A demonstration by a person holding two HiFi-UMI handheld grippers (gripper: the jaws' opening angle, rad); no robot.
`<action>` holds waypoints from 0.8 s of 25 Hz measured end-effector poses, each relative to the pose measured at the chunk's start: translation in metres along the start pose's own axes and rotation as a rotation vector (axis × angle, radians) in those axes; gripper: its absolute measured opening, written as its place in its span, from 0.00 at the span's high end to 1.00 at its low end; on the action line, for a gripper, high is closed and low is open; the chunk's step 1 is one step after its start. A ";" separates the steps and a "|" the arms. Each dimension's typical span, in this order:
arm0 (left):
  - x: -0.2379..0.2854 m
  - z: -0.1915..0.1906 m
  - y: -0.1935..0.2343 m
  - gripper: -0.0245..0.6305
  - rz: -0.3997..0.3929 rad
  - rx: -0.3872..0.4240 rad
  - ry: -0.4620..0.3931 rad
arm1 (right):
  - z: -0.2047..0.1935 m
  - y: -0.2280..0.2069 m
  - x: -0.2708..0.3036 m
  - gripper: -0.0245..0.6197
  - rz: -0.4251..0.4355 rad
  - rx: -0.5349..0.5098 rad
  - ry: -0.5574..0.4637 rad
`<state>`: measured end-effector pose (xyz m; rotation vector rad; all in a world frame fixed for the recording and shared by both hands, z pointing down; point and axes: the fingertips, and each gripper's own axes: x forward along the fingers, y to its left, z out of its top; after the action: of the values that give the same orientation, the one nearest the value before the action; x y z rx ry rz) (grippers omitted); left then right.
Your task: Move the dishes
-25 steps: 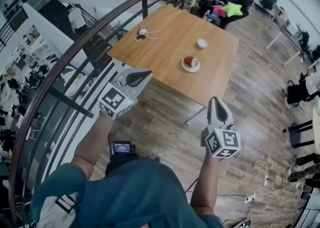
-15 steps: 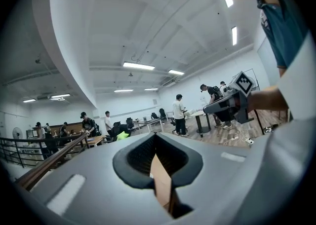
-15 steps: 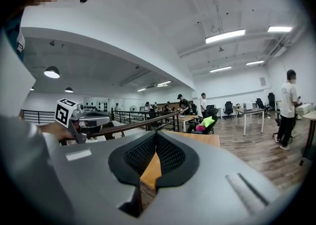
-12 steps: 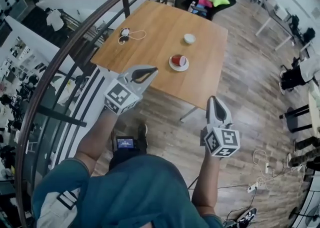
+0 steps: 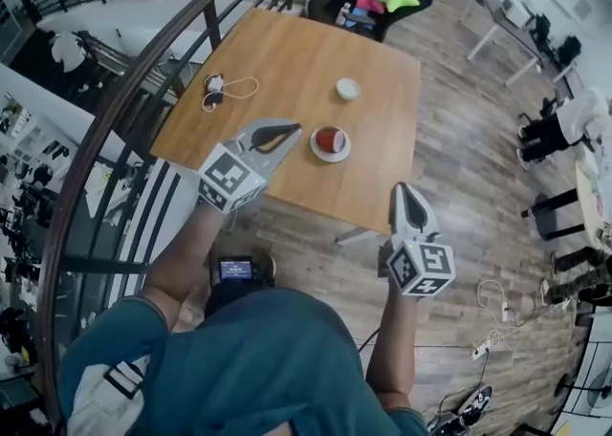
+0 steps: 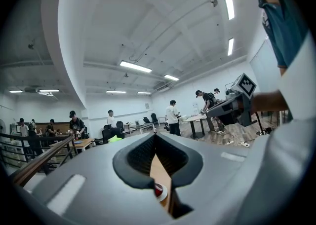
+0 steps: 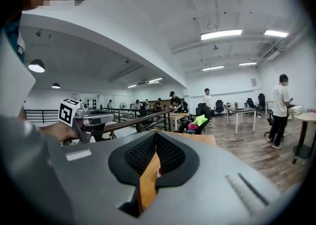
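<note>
Holding the left gripper [image 5: 290,127] up by the wooden table's [image 5: 287,52] near edge, jaws closed, gripping nothing. Holding the right gripper [image 5: 406,189] short of the table, likewise pressed together, empty. Spotting the red cup [image 5: 329,139] on its plate [image 5: 315,148] mid-table, the white bowl [image 5: 348,89] beyond.

Ceiling strip lights [image 7: 221,34] light the hall brightly and evenly, glaring white in both gripper views, and shadows on the floor [image 5: 478,185] are soft. All views bend hard at their edges, curving the railing [image 5: 143,71], with black corners. The left gripper [image 6: 155,136] and right gripper [image 7: 156,135] loom stretched by the wide lens.
</note>
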<state>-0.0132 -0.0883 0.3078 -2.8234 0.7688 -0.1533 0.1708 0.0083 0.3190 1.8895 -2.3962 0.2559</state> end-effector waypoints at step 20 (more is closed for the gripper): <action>0.027 -0.045 0.101 0.97 0.014 -0.056 0.018 | -0.010 -0.018 0.142 0.95 0.022 0.065 0.065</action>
<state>-0.0468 -0.1947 0.3294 -2.8727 0.8083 -0.1575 0.1546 -0.1296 0.3535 1.8525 -2.3956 0.3954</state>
